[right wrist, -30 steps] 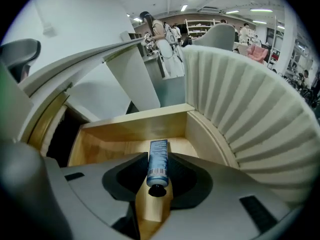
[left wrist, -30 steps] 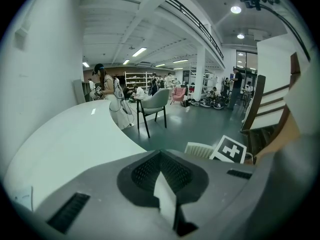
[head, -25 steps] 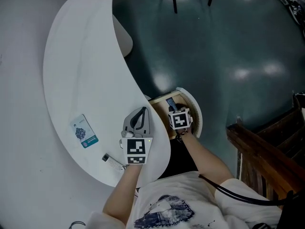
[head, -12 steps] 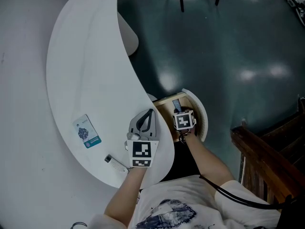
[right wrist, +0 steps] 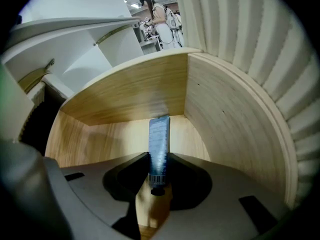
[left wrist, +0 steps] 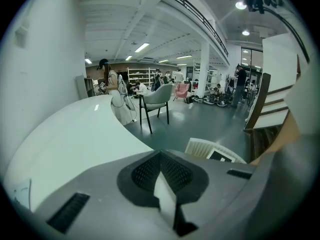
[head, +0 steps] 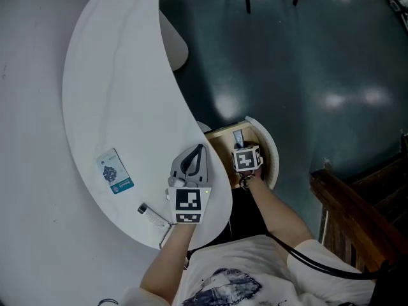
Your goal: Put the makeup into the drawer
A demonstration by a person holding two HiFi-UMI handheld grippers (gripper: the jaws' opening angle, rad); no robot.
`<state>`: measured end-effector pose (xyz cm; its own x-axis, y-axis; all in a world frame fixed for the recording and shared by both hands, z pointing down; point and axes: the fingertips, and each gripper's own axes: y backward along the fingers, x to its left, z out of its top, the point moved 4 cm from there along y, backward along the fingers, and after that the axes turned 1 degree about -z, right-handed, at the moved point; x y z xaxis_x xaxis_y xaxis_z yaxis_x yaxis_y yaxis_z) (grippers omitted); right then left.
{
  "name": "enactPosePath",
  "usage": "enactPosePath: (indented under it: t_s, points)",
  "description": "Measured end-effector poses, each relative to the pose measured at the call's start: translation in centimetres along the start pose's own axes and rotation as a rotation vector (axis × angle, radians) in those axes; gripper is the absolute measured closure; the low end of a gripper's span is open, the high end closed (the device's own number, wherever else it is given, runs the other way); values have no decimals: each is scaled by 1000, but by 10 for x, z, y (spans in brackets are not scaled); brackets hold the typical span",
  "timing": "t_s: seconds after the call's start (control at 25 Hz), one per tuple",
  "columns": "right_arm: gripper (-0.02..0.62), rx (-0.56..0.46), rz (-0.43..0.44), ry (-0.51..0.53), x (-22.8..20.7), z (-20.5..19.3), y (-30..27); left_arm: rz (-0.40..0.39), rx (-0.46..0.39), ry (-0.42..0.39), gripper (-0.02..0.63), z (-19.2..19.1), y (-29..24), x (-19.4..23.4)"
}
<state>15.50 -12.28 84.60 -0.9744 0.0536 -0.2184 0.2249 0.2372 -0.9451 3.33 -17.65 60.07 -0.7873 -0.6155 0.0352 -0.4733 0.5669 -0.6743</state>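
The makeup tube (right wrist: pixel 159 134), blue with a dark cap, is inside the open drawer (right wrist: pixel 230 129). It is pinched between the jaws of the right gripper (right wrist: pixel 159 159), which have just been closing in a little and press its sides near the cap end. The tube's flat crimped end points toward the drawer's back wall. Whether it touches the wooden floor cannot be told. Bare wood shows on either side of the tube. The curved side wall stands close on the right, and the back wall is just beyond the crimped end.

In the head view the drawer's white ribbed front (head: pixel 272 153) curves round the right gripper on its outer side. The edge of the white table (head: pixel 115 94) overhangs the drawer on the other side.

The left gripper (left wrist: pixel 161 159) has its jaws together with nothing in them. It sits over the table's near edge, just beside the drawer.

Farther left on the tabletop lie a blue-and-white card (head: pixel 113 173) and a small white stick (head: pixel 152 215), both well apart from the drawer. Dark wooden furniture (head: pixel 357 203) stands to the right, with open dark floor (head: pixel 306 62) beyond the drawer front.
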Motion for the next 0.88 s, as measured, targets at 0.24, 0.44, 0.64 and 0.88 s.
enactPosePath:
  t_s: [0.24, 0.44, 0.64, 0.88]
  points:
    - [463, -4, -4, 1, 2, -2, 1, 6, 1, 4, 560, -4, 8, -3]
    - [462, -12, 16, -17, 5, 2, 4, -1, -5, -3, 560, -5, 12, -2]
    - [462, -29, 0, -19, 4, 2, 11, -2, -20, -10, 560, -6, 23, 2]
    - [462, -67, -3, -24, 8, 7, 32, 0, -50, -14, 560, -5, 45, 13]
